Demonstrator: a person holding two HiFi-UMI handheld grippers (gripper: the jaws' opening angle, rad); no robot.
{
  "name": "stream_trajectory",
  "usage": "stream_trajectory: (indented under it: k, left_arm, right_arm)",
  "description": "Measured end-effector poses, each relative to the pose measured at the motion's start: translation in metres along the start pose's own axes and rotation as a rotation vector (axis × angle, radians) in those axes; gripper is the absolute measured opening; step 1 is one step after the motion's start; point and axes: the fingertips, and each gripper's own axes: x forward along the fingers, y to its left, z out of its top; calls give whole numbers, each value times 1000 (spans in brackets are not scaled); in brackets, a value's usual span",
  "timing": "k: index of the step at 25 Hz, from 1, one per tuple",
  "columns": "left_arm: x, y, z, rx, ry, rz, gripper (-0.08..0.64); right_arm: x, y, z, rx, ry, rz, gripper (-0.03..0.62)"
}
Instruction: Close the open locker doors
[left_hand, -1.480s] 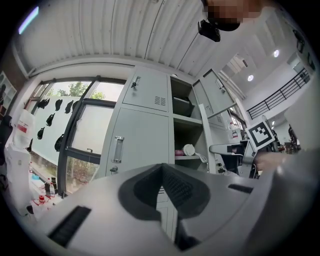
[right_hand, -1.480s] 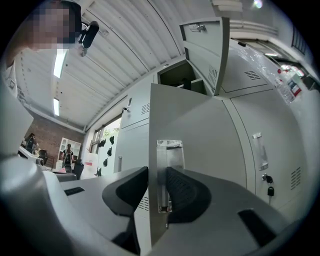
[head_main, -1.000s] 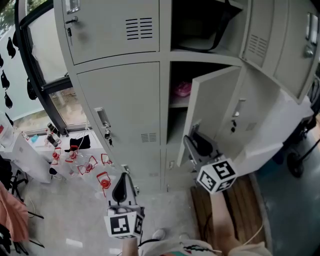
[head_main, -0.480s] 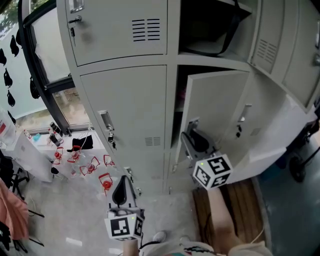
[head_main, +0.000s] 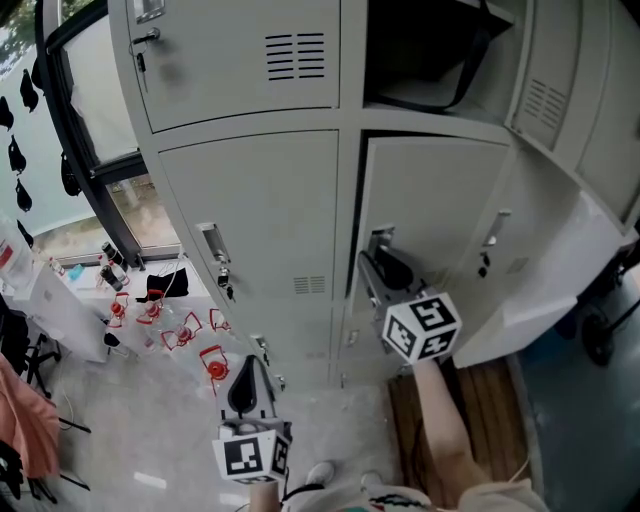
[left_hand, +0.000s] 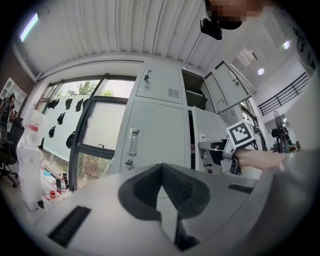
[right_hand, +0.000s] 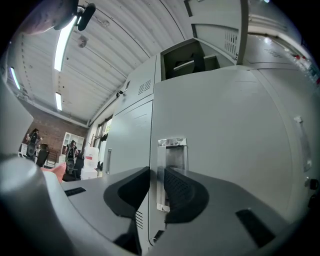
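The middle locker door (head_main: 440, 220) of the right column lies nearly flat against the grey cabinet (head_main: 250, 200). My right gripper (head_main: 373, 262) holds that door's left edge beside the metal handle (right_hand: 171, 165); its jaws have just been closing a little and pinch the edge. In the right gripper view the door (right_hand: 225, 150) fills the frame. Above it, the top compartment (head_main: 420, 50) gapes open, its door (head_main: 565, 90) swung out to the right. Another open door (head_main: 560, 270) juts out lower right. My left gripper (head_main: 246, 370) hangs shut and empty in front of the left column.
Small red-and-clear items (head_main: 165, 325) litter the floor at left, below a window (head_main: 100, 130). A wooden pallet (head_main: 490, 400) lies under the right lockers. A dark wheeled object (head_main: 610, 320) stands at the far right. The left column's doors are closed.
The middle door has swung in toward the cabinet, hiding the pink item and shelf inside. My right gripper has travelled with it; the left gripper has stayed put.
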Motion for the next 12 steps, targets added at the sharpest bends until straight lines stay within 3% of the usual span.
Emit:
stream_trajectory:
  k: [12]
  left_arm:
    - [0, 0, -4, 3, 18, 6, 5]
  right_arm:
    - [26, -12, -3, 8, 18, -7, 72]
